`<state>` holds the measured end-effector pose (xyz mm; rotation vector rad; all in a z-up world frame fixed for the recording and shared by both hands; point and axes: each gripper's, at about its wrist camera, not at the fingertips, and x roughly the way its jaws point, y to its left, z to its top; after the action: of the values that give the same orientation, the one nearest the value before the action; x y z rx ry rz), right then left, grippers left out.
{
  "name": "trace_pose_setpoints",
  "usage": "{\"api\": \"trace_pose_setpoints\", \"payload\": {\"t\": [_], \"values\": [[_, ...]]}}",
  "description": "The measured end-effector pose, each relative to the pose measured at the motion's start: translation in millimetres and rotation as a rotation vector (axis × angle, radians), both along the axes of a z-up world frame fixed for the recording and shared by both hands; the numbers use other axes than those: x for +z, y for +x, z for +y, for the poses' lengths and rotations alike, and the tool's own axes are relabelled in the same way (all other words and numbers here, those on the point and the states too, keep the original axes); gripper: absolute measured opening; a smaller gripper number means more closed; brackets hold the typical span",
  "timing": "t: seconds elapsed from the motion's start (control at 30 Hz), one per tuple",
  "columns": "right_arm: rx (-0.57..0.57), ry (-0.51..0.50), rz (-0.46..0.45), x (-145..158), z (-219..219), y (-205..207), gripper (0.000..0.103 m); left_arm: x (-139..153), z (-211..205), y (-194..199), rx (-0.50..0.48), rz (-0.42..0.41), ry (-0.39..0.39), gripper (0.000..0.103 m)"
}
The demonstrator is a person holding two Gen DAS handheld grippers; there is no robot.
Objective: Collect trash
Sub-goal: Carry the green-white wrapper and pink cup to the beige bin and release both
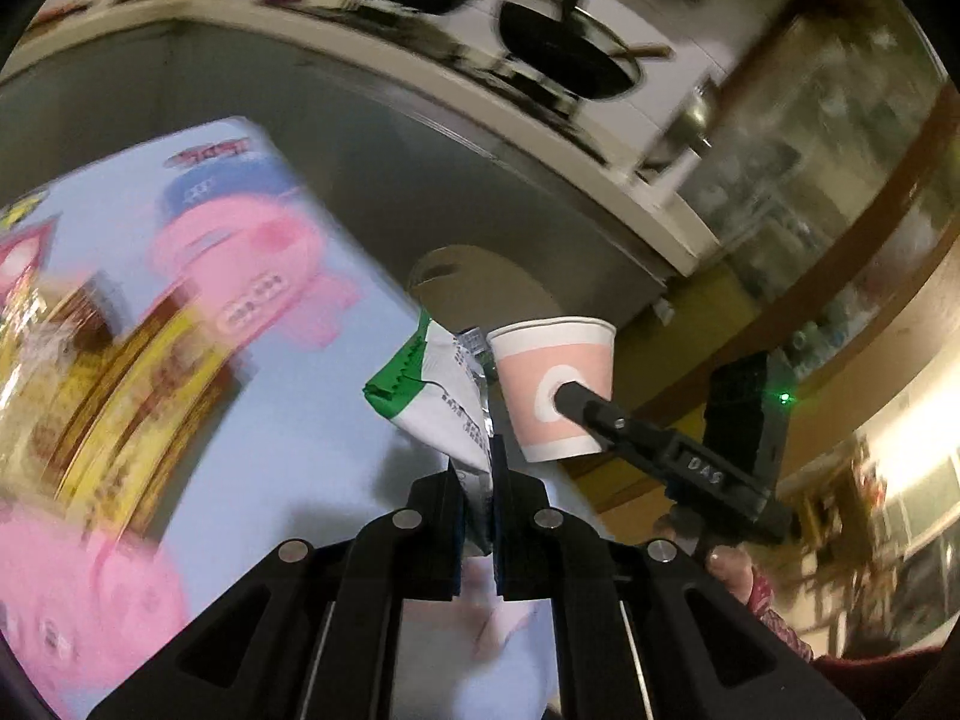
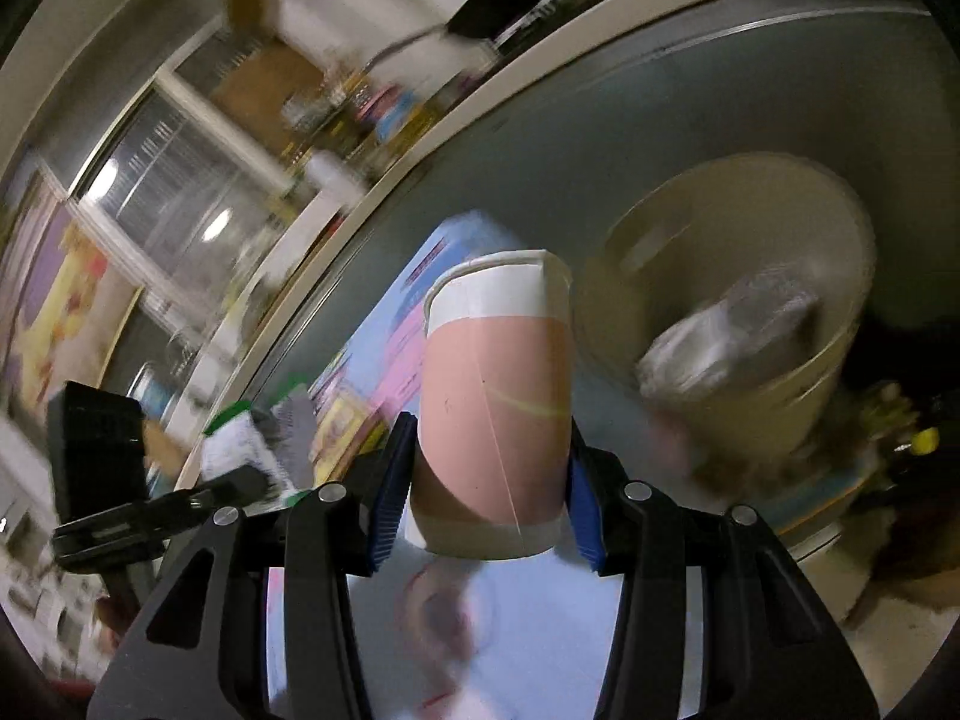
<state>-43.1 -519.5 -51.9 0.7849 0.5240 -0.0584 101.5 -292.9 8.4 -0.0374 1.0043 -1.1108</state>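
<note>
1. Left gripper (image 1: 477, 516): fingers nearly together, pinched on crumpled white-and-green snack wrapper (image 1: 441, 402); wrapper sticks up and out past the fingertips, clear of the table.
2. Right gripper (image 2: 489, 480): fingers about halfway apart, blue pads (image 2: 393, 480) pressed on both sides of pink-and-white paper cup (image 2: 495, 396); cup upright, mouth up, lifted off the surface.
3. In left wrist view, cup just right of wrapper, close beside it, w/ one right finger across its pink band; contact btwn cup and wrapper can't be told.
4. Tan round bin (image 2: 738, 324) seen right of cup in right wrist view, open top, crumpled clear plastic inside; apart from cup.
5. Below both grippers: light-blue cloth w/ pink cartoon pigs (image 1: 252, 252) over round grey table (image 1: 372, 138).
6. Background blurred: black woks on stove (image 1: 564, 48) behind table edge.
7. Part of a hand (image 1: 735, 567) under right gripper body, lower right of left wrist view.
</note>
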Motion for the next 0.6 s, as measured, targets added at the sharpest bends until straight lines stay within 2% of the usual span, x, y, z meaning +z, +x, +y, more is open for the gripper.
{"api": "trace_pose_setpoints", "payload": {"t": [0.13,0.27,0.33,0.4,0.43,0.5,0.6], "values": [[-0.126,-0.025,0.000,1,-63,-3,0.046,7,-79,9,-0.076,-0.027,0.023,0.007],[-0.179,-0.043,0.027,-3,-102,9,0.046,-6,-147,17,-0.116,-0.051,0.092,0.009],[-0.180,-0.047,0.043,-8,-114,17,0.046,-14,-168,23,-0.104,-0.067,0.128,0.018],[-0.181,-0.040,0.057,-13,-122,30,0.049,-26,-187,32,-0.082,-0.087,0.175,0.045],[-0.180,-0.025,0.063,-18,-128,37,0.050,-30,-191,36,-0.070,-0.095,0.193,0.050],[-0.175,0.006,0.073,-23,-133,44,0.068,-36,-197,43,-0.043,-0.108,0.224,0.054],[-0.206,0.000,0.057,-21,-133,46,0.068,-35,-185,45,-0.030,-0.082,0.206,0.053]]}}
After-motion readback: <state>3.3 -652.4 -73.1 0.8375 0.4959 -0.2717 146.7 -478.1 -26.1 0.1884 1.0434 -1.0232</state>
